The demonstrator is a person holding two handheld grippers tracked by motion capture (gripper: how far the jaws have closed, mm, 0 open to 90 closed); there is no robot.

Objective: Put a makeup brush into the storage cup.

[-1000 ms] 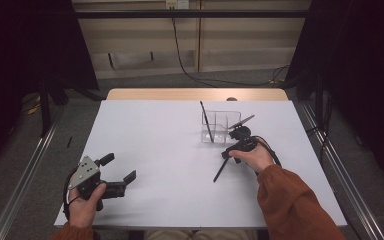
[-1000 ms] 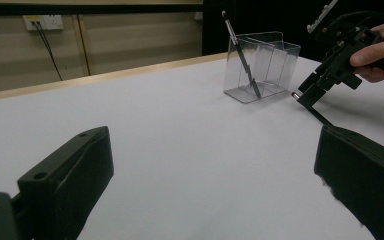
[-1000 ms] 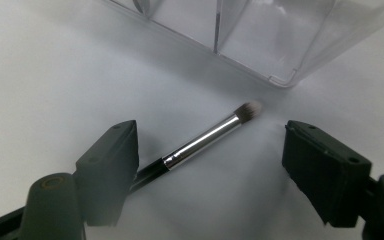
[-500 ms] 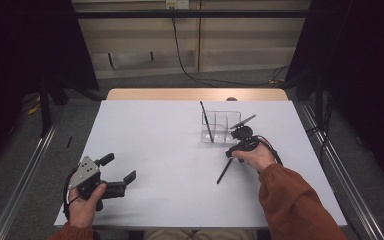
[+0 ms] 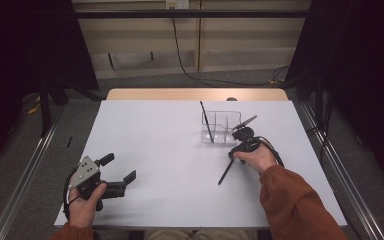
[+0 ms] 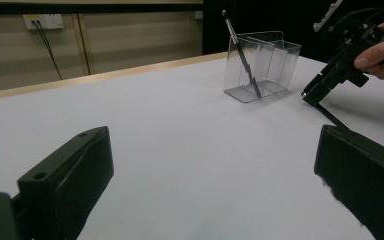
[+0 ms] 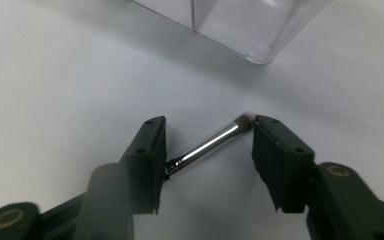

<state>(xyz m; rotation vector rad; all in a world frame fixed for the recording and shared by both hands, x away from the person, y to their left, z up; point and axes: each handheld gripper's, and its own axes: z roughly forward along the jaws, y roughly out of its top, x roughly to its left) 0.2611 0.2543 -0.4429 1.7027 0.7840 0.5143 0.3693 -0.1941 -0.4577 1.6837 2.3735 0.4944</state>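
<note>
Closing on a makeup brush (image 7: 207, 145) lying on the bench (image 5: 170, 150) beside the clear organizer (image 5: 223, 126), right tongs (image 7: 205, 145) have just been narrowing, pads not clamped yet; grasp looks imminent. Left tongs (image 5: 117, 170) released, idle.

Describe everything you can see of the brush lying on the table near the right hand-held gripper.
The brush is slim, with a black handle, a shiny silver metal ferrule and a small pale tip. It lies flat on the white table, beside the clear plastic organizer. Its ferrule end sits between the jaws of the right hand-held gripper, which have just been closing. The tip looks close to one jaw; no firm grip is visible yet. The handle extends toward the person.
</note>
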